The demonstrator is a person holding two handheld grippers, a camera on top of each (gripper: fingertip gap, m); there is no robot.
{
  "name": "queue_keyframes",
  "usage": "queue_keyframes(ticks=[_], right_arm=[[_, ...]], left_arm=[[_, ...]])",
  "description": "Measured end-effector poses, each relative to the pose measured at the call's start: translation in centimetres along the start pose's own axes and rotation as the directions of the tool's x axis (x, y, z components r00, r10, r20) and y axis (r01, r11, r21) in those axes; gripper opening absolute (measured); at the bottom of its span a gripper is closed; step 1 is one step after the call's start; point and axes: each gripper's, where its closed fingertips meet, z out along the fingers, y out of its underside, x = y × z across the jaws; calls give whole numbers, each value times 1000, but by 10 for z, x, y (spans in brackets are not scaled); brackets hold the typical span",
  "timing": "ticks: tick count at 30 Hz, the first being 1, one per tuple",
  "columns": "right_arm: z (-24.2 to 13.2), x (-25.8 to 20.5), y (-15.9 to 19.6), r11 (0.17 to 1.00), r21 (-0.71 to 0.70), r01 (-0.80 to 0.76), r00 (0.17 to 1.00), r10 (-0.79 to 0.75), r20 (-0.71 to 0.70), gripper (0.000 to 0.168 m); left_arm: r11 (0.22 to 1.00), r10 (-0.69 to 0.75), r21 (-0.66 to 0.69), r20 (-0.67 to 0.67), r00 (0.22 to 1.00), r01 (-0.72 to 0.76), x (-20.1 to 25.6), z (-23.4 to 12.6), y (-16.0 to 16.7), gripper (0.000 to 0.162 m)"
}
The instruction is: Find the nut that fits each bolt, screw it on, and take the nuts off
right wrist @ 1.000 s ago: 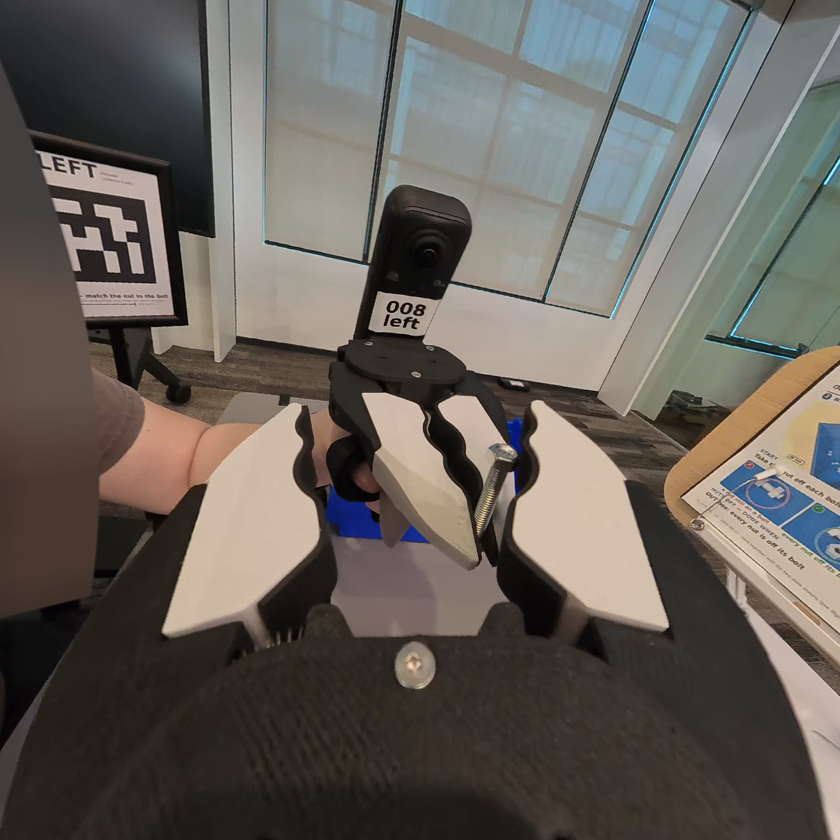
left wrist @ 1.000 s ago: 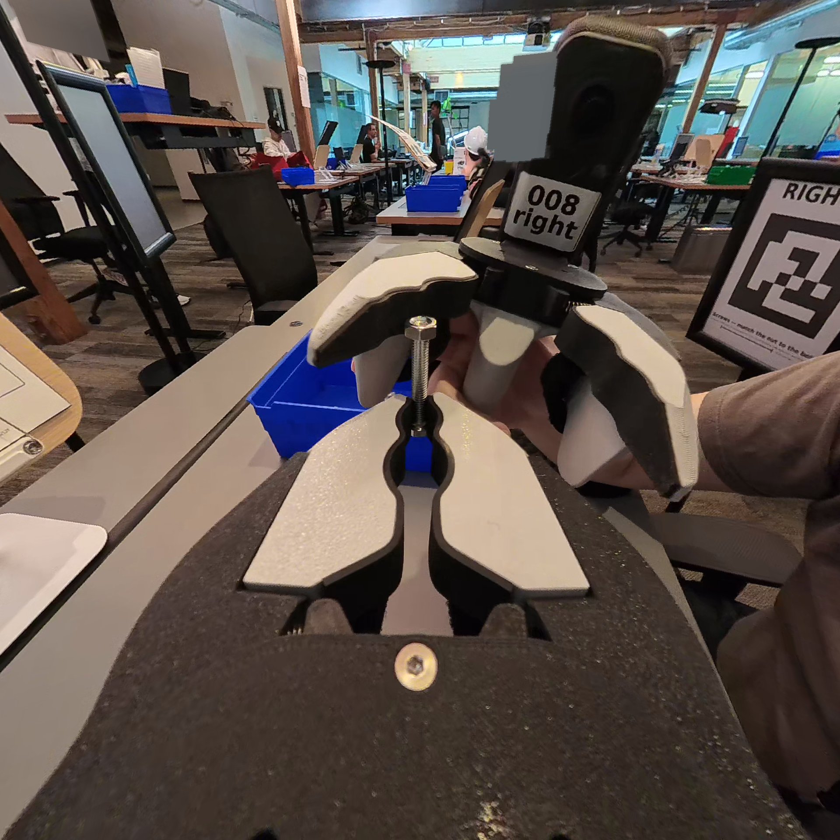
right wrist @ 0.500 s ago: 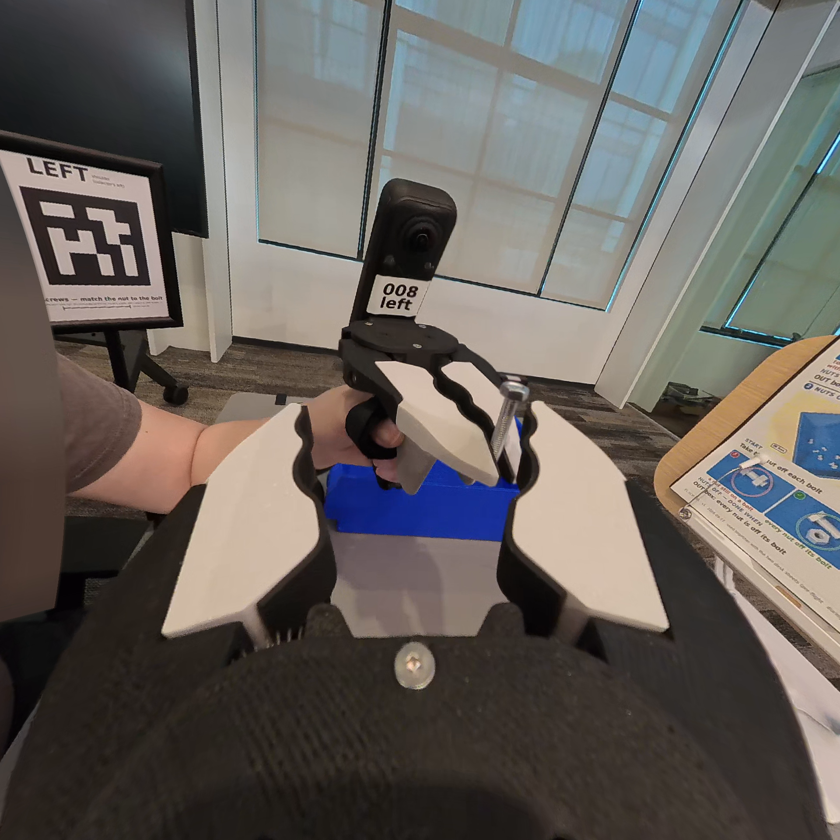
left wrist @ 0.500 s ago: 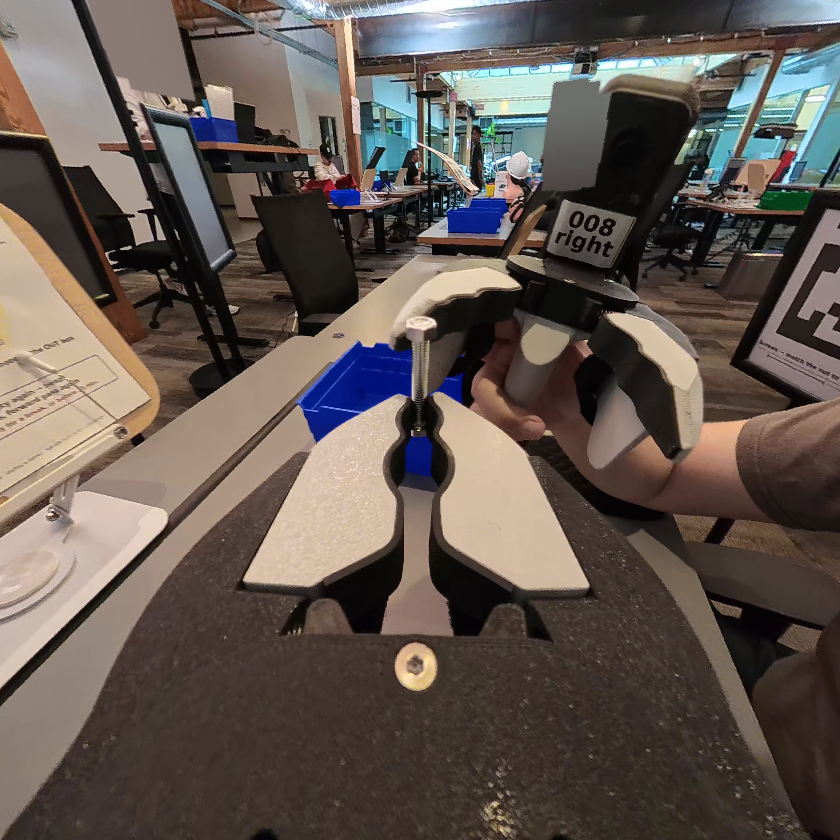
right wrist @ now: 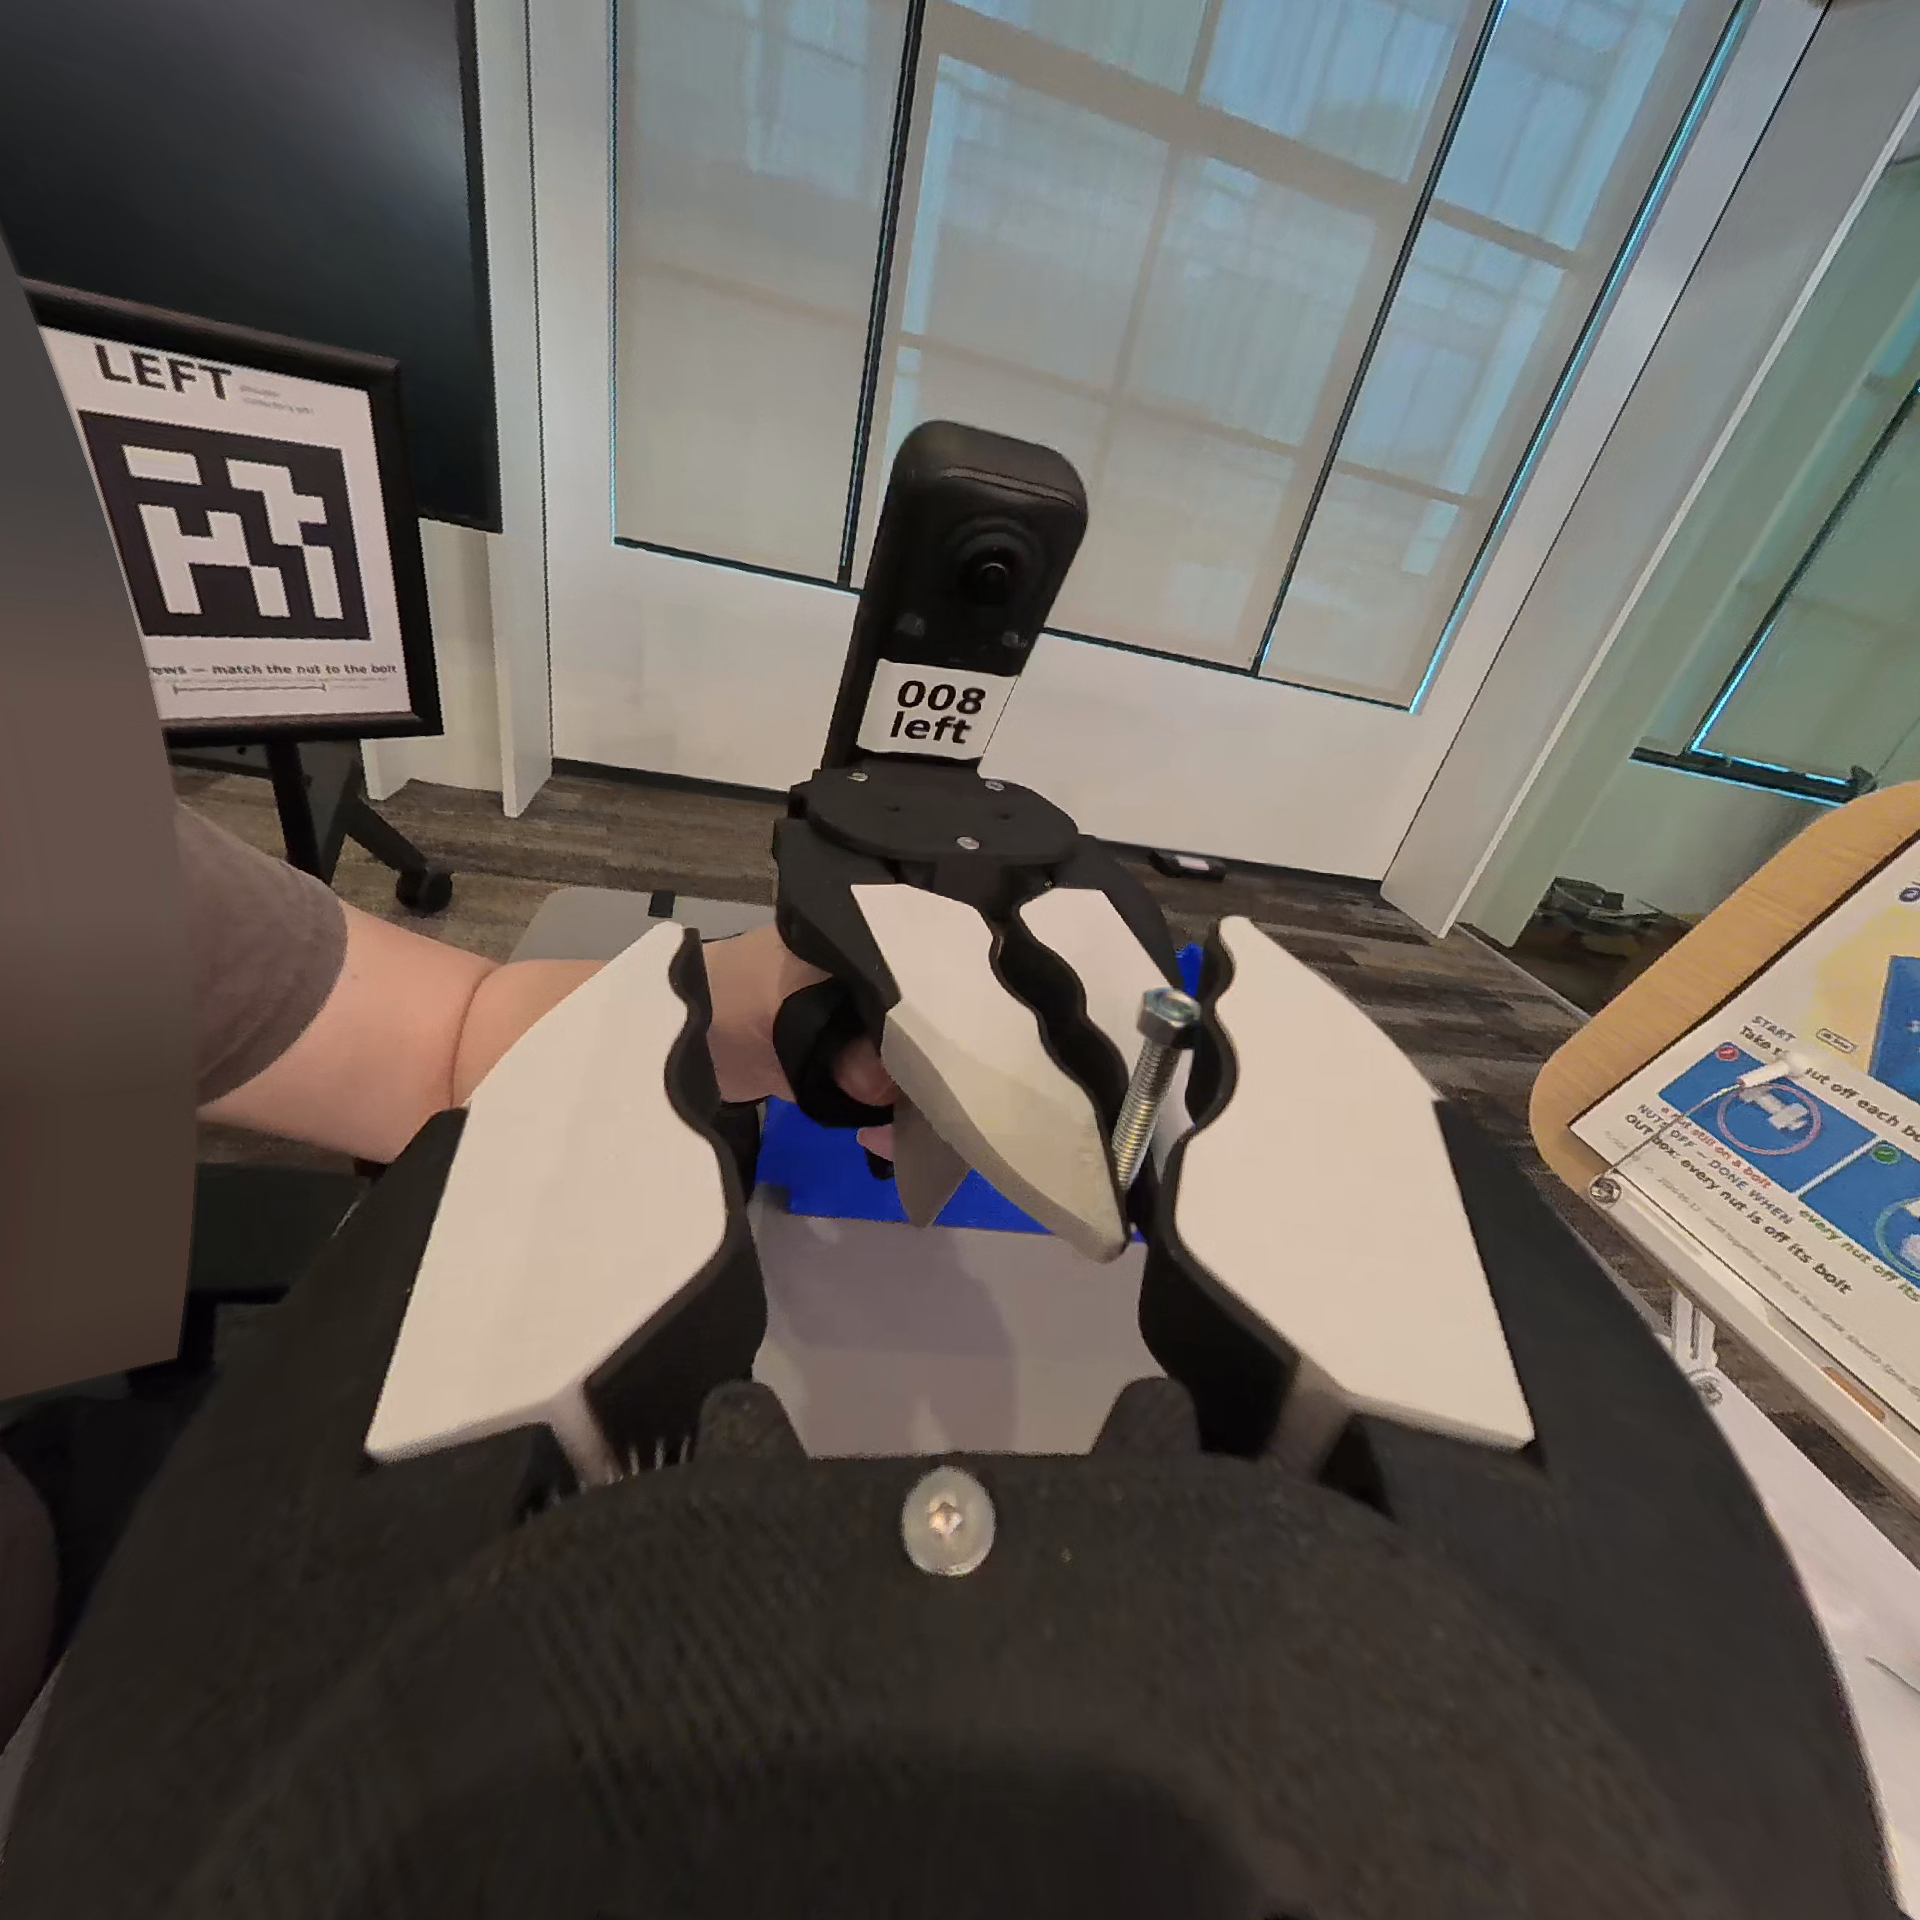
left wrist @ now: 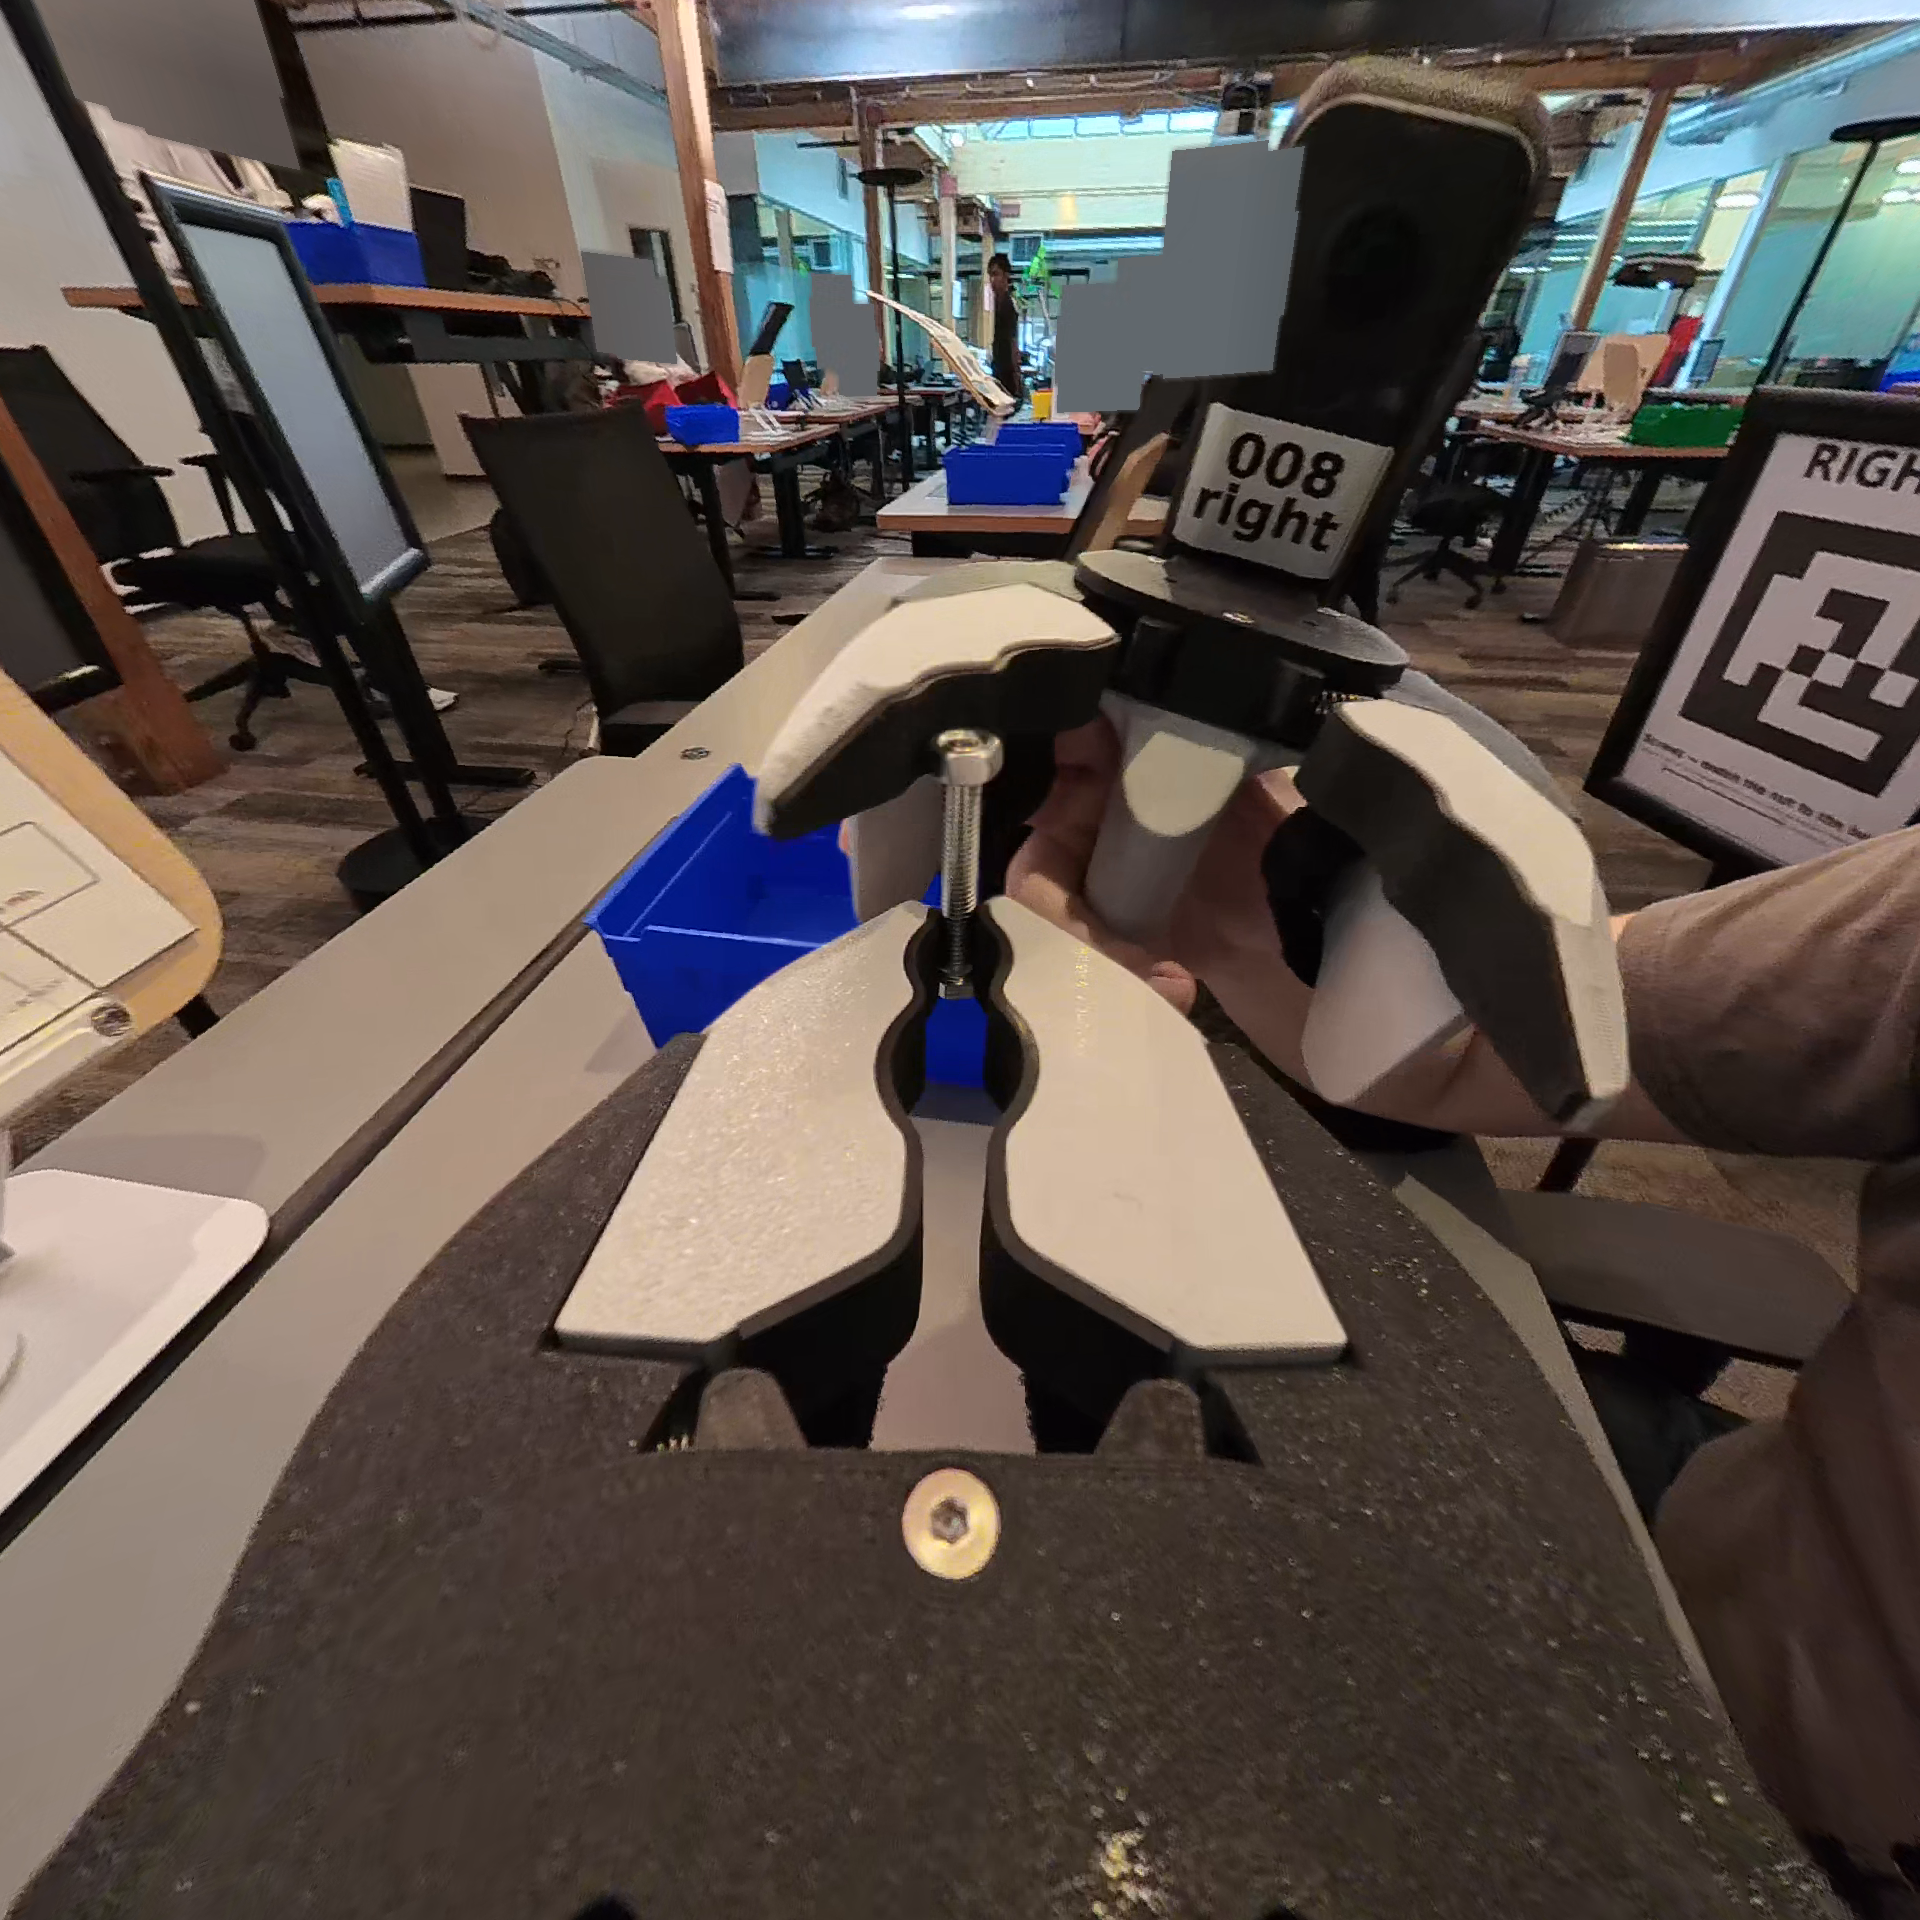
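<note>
Grey table [left wrist: 343,1049] runs beneath both grippers, with an open office of desks and chairs behind. Nearest in the left wrist view, the left gripper [left wrist: 956,961] has its fingers [left wrist: 769,1132] closed almost together, pinching the lower threaded end of a silver hex-head bolt [left wrist: 964,831] that stands upright from their tips. Just past the bolt, the right gripper [left wrist: 1195,904] faces back with its fingers spread wide and nothing between them; one finger [left wrist: 935,665] sits just behind the bolt's head. In the right wrist view the bolt [right wrist: 1148,1081] leans just beside the inner edge of the right-hand finger [right wrist: 1320,1174]. Beyond the fingertips a blue bin [left wrist: 727,914] rests on the table.
</note>
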Motion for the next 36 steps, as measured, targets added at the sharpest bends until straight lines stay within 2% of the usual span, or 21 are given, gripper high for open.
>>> queue_keyframes(ticks=[8, 14, 17, 25, 31, 36], right_arm=[[-7, 6, -7, 1000, 23, -8, 1000, 9, -28, 90], [-3, 9, -2, 999, 24, -31, 999, 32, -41, 90], [0, 5, 1, 1000, 7, -21, 999, 21, -25, 90], [-6, 9, -4, 1000, 4, -8, 999, 8, -46, 89], [-2, 11, 1, 1000, 2, -16, 998, 16, -62, 89], [3, 4, 7, 1000, -29, 0, 1000, 0, -31, 91]], left_arm=[[1000, -12, 25, 60, 998, 10, -16, -13, -8, 5], [1000, 7, -6, -15, 1000, -7, 3, -2, -2, 5], [999, 35, -32, 12, 999, -35, 2, 1, 3, 5], [1000, -11, 14, 81, 997, 10, -21, -16, -7, 5], [1000, -6, -1, -8, 1000, 6, -2, -5, -3, 5], [1000, 5, -22, 16, 1000, -5, -4, -2, 1, 5]])
